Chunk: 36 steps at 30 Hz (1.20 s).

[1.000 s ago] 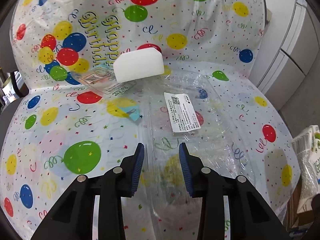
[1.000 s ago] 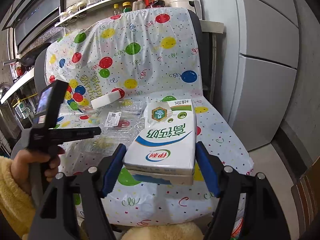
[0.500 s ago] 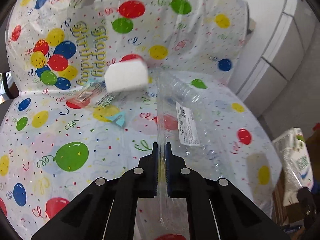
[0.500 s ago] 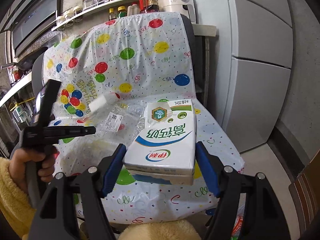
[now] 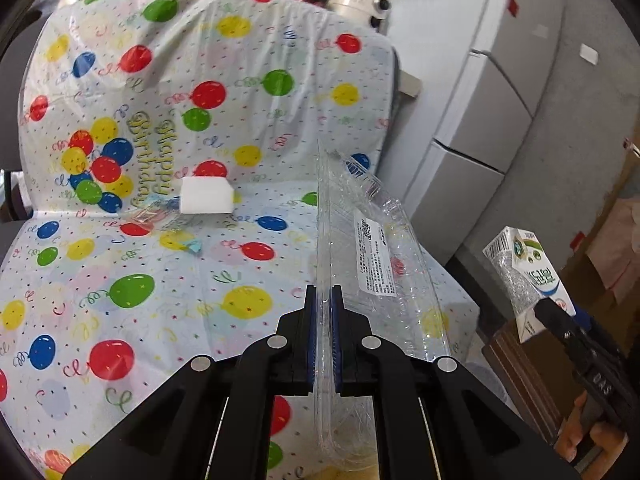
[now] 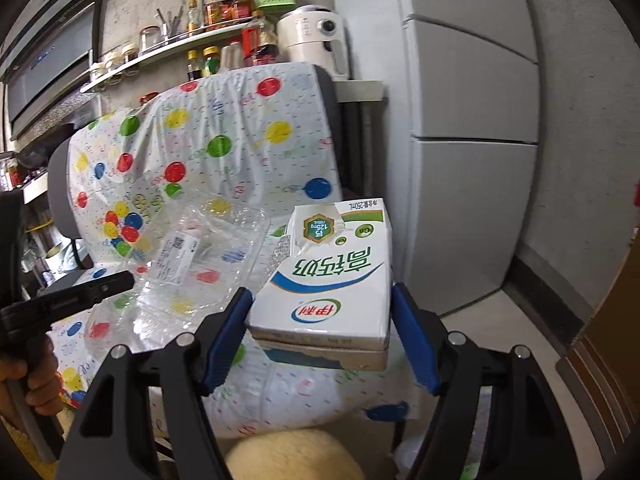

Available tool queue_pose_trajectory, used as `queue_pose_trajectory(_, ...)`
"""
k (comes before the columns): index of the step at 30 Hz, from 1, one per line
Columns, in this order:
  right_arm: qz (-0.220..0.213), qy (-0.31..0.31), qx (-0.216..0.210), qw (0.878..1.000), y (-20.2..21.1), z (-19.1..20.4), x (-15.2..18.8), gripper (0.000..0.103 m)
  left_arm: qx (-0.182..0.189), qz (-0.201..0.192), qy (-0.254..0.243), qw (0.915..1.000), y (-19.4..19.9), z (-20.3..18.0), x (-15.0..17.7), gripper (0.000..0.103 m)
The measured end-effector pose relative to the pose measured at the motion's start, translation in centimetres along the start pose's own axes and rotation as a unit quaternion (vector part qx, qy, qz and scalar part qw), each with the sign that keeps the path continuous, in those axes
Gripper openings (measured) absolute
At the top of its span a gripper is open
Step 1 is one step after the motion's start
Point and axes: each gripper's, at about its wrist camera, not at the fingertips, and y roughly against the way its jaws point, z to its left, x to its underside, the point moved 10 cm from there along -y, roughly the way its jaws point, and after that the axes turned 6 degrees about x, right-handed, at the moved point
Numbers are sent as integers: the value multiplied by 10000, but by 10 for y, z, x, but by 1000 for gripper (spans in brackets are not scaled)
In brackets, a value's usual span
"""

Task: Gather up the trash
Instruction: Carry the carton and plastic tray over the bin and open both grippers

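Observation:
My left gripper [image 5: 324, 300] is shut on the rim of a clear plastic clamshell box [image 5: 376, 256] with a white label, held lifted above the chair seat; the box also shows in the right wrist view [image 6: 192, 264]. My right gripper [image 6: 322, 312] is shut on a white and green milk carton [image 6: 332, 276], held in the air in front of the chair; the carton shows at the right of the left wrist view [image 5: 528, 276]. A white foam block [image 5: 206, 200], a clear wrapper [image 5: 156, 216] and a small blue scrap [image 5: 193, 245] lie on the seat.
The chair is draped in a balloon-print birthday cloth [image 5: 120, 300]. A grey fridge [image 6: 472, 120] stands to the right. A shelf with bottles and jars [image 6: 192, 36] and a white appliance [image 6: 312, 40] are behind the chair. A wooden chair [image 6: 600, 360] is at far right.
My left gripper closed on the clear box and lifted it off the seat, tilting it up on edge. My right gripper pulled back and to the right with the carton.

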Motion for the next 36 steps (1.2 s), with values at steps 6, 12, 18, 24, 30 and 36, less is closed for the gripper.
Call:
queue_pose_trajectory(6, -19, 23, 618, 9981, 30, -41, 17, 70, 520, 80, -373, 9979, -2, -50, 25, 7)
queue_pose_trajectory(12, 11, -178, 1317, 9911, 64, -103, 44, 70, 1082, 524, -861, 9890, -26, -117, 61, 7)
queue_pose_trajectory(18, 199, -529, 1739, 9831, 75, -161, 75, 70, 1435, 1061, -1312, 9752, -53, -177, 101, 7)
queue_pose_trajectory(24, 358, -930, 1941, 9759, 76, -204, 105, 70, 1534, 1608, -1712, 9598, -95, -228, 138, 7)
queue_pose_trajectory(30, 514, -1324, 2053, 9683, 75, -239, 130, 70, 1598, 1965, -1948, 9476, -129, -267, 166, 7)
queue_pose_trajectory(36, 706, -1518, 2068, 9639, 61, -256, 146, 71, 1812, 2041, -1944, 9422, -152, -294, 173, 47)
